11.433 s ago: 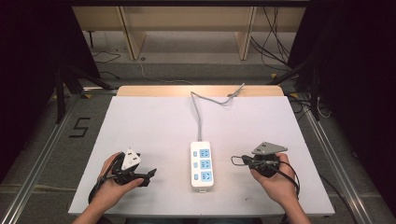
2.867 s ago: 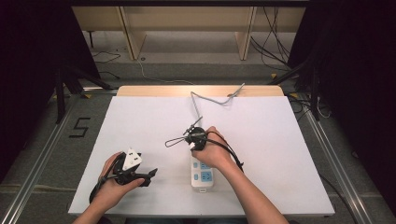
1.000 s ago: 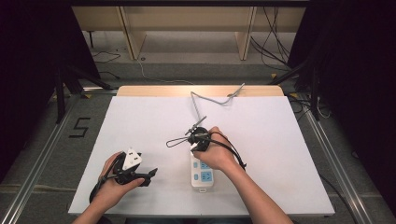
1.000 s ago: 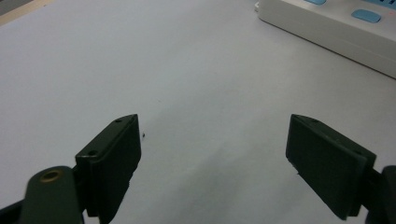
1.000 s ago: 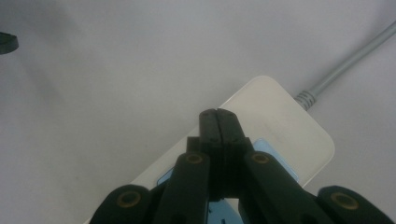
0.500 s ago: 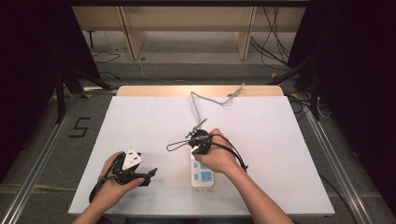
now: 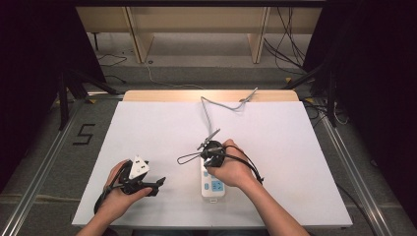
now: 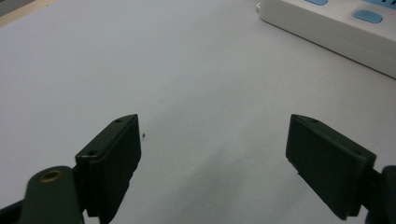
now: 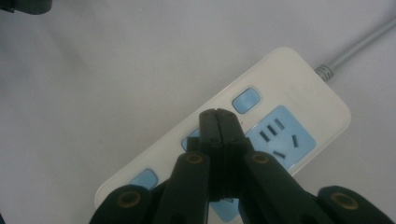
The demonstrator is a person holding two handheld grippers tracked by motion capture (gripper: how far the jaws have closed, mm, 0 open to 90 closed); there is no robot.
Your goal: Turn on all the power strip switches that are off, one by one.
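Two grippers: right gripper (image 9: 218, 116) fingers closed, pressing power strip (image 9: 299, 93) switch (image 9: 245, 100); left gripper (image 8: 212, 154) open, idle. Rigid, light, slidable; best steadied by casing edges.

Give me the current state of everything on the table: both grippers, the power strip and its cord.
Left gripper: fingers open, nothing between them.
Right gripper: fingers shut, empty, tips over the middle switch.
Power strip: flat on the table, sockets in view empty.
Grey cord: attached, trailing to the far edge.

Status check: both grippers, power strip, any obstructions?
Right gripper shut, tips over power strip by its middle switch. Left gripper open, holding nothing, off to the side. Nothing blocking the strip.
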